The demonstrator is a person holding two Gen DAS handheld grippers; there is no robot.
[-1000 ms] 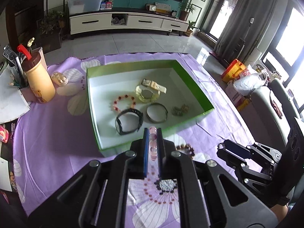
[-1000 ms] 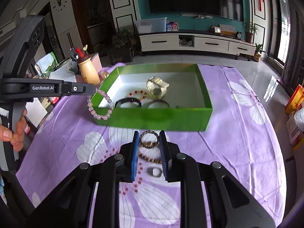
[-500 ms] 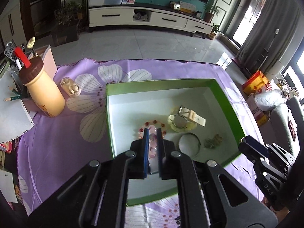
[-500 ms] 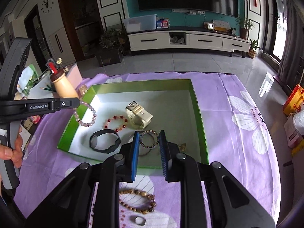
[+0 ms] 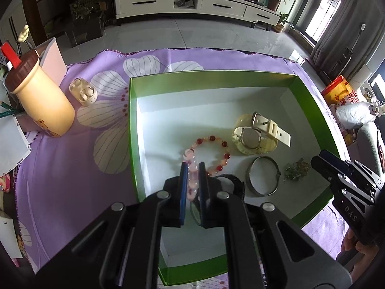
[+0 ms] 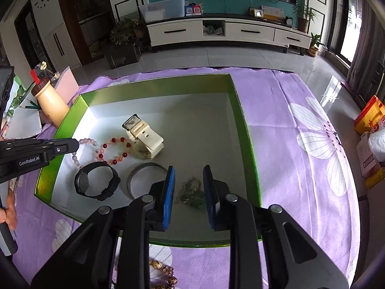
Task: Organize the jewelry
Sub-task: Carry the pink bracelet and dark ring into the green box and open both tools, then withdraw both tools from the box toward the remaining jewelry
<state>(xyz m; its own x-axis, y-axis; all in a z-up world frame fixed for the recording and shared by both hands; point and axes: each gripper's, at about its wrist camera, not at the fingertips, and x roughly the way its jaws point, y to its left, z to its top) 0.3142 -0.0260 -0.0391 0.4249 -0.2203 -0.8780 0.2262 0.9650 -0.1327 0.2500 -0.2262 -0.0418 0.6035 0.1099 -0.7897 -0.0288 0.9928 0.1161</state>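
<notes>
A green box [image 5: 132, 132] with a white floor lies on the purple flowered cloth. My left gripper [image 5: 192, 168] hangs over the box's near left part, shut on a pale pink bead bracelet [image 5: 190, 155] that dangles beside a red bead bracelet [image 5: 216, 149]. My right gripper [image 6: 187, 175] is over the box's near right part. Its jaws are opening, and the pads press on nothing. Below the gap lies a small greenish tangle of jewelry [image 6: 192, 189]. A cream watch [image 5: 255, 134], a silver bangle [image 5: 263, 178] and a black watch [image 6: 96, 183] also lie in the box.
A yellow bottle [image 5: 41, 101] and a small earbud case [image 5: 83, 91] stand left of the box, with papers beyond them. A wooden bead bracelet [image 6: 166, 272] lies on the cloth in front of the box. A hand [image 6: 9, 207] holds the left gripper's handle.
Both grippers moved forward from above the cloth to over the box and sank lower. The right jaws parted, and the dark beaded bracelet they held is gone from between them.
</notes>
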